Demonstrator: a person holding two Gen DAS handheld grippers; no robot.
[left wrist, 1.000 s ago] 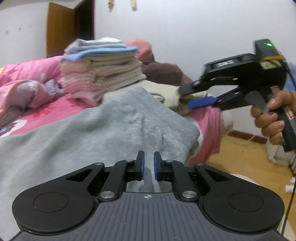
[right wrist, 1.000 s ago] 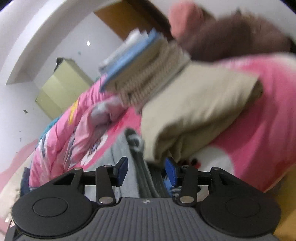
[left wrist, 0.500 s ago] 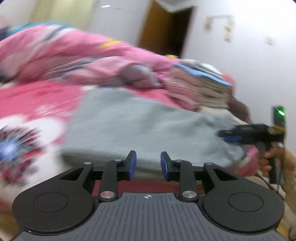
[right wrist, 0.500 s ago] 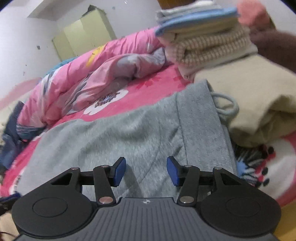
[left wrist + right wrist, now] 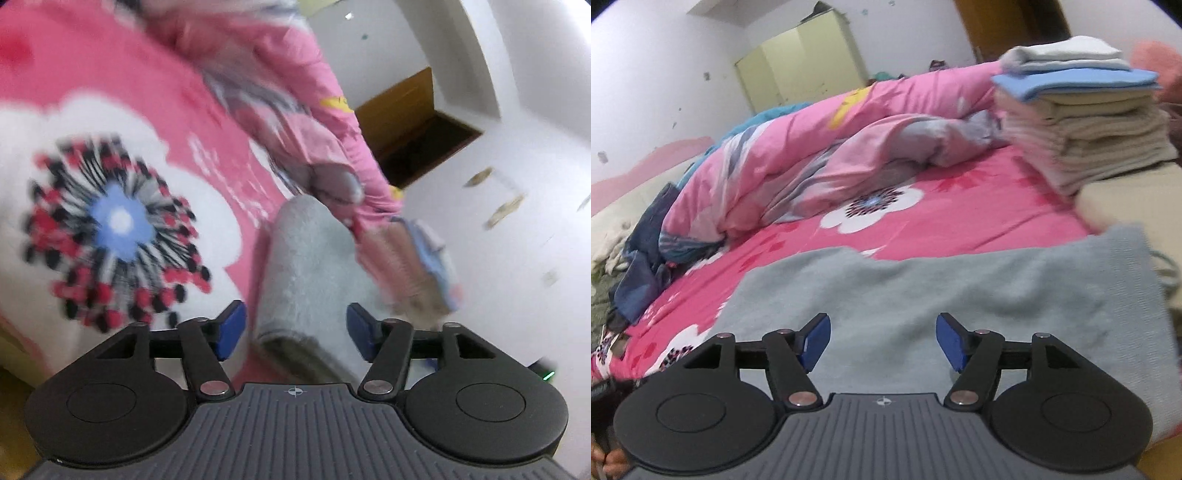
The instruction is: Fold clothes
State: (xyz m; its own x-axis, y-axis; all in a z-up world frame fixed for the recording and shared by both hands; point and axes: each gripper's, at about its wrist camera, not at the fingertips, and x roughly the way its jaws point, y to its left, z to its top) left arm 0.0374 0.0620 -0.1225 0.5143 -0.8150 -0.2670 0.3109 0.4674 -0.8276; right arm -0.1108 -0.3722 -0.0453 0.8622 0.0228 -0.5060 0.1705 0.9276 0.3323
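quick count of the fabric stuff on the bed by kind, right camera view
grey garment spread flat: 1
stack of folded clothes: 1
beige folded piece beside the stack: 1
pink quilt, bunched up: 1
dark blue cloth at the bed's edge: 1
total: 5

Layers inside the stack are too blurred to count singly.

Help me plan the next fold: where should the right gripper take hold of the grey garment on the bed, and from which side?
Probably at the near edge of the grey garment, coming in low from the bedside. It lies flat on the pink sheet, so only an edge offers cloth to pinch. The right gripper hangs over it, jaws opening, pads not pressing on the cloth.
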